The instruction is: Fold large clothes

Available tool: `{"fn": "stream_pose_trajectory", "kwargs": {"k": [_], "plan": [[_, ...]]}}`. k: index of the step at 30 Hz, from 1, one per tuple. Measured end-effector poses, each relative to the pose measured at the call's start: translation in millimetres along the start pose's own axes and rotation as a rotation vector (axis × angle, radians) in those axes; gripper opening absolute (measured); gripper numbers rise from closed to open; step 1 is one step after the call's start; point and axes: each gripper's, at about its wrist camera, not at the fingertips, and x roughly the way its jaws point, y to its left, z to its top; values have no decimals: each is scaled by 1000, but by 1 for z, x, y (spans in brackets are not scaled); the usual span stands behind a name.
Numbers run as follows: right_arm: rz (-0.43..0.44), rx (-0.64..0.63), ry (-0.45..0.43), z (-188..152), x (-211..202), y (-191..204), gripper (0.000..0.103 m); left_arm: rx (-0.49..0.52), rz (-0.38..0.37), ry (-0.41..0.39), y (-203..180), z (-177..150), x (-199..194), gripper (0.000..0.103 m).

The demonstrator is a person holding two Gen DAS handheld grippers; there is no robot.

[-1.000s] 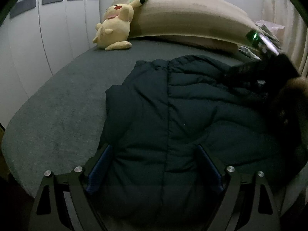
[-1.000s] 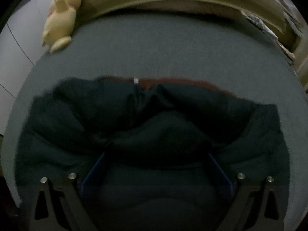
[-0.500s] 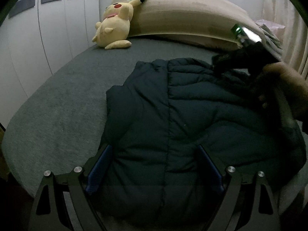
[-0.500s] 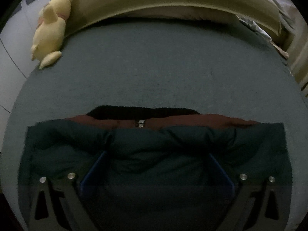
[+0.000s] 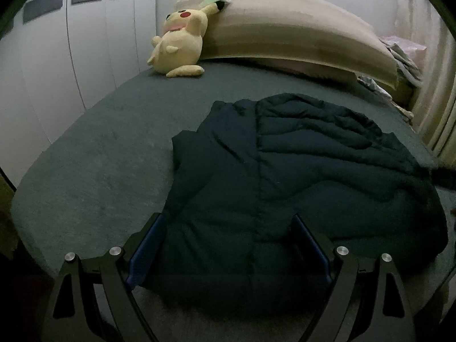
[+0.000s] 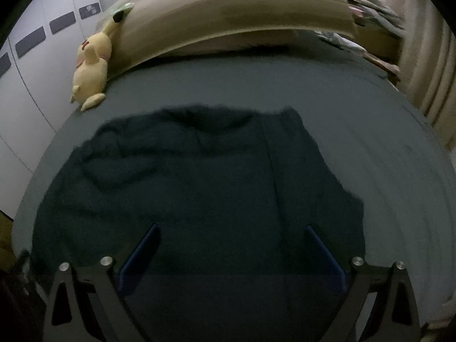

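1. A dark quilted jacket (image 5: pixel 299 171) is being shown lying folded and rumpled on the grey bed (image 5: pixel 99 154), filling the centre of the left wrist view and reaching toward 3 o'clock.
2. In the right wrist view the jacket (image 6: pixel 199 188) is being seen as a broad dark mass at the centre, blurred.
3. The left gripper (image 5: pixel 228 222) is being held at 6 o'clock with its jaws spread wide; jacket fabric is lying between the blue fingers (image 5: pixel 145 245), ungrasped.
4. The right gripper (image 6: pixel 232 229) is likewise being held at 6 o'clock, jaws released, over the jacket.
5. A yellow plush toy (image 5: pixel 179 48) is being propped at 11 o'clock against a long beige headboard cushion (image 5: pixel 285 37).
6. White wardrobe doors (image 5: pixel 57 57) are being seen at 9 o'clock.
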Motion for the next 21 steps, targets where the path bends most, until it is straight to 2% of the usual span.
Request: {"fn": "stream_pose_trajectory", "kwargs": {"k": [3, 6, 8, 10, 14, 16, 18, 21], "plan": [[-44, -36, 12, -26, 10, -4, 102, 6, 2, 7, -3, -1, -2, 90], [-38, -45, 0, -26, 18, -4, 103, -2, -4, 25, -4, 0, -2, 90], [-31, -26, 0, -27, 10, -8, 102, 4, -35, 19, -6, 6, -6, 90], [-5, -2, -34, -33, -8, -13, 102, 15, -60, 9, -5, 23, -6, 90], [5, 11, -82, -53, -34, -22, 102, -13, -38, 3, 8, 75, 15, 90], [1, 33, -97, -65, -43, -32, 102, 24, -64, 47, 5, 99, 40, 90], [-4, 61, -107, -76, -47, -46, 102, 65, -10, 101, 0, 109, 69, 90], [-18, 81, -99, -82, -40, -56, 102, 84, 41, 241, 1, 99, 115, 90]]}}
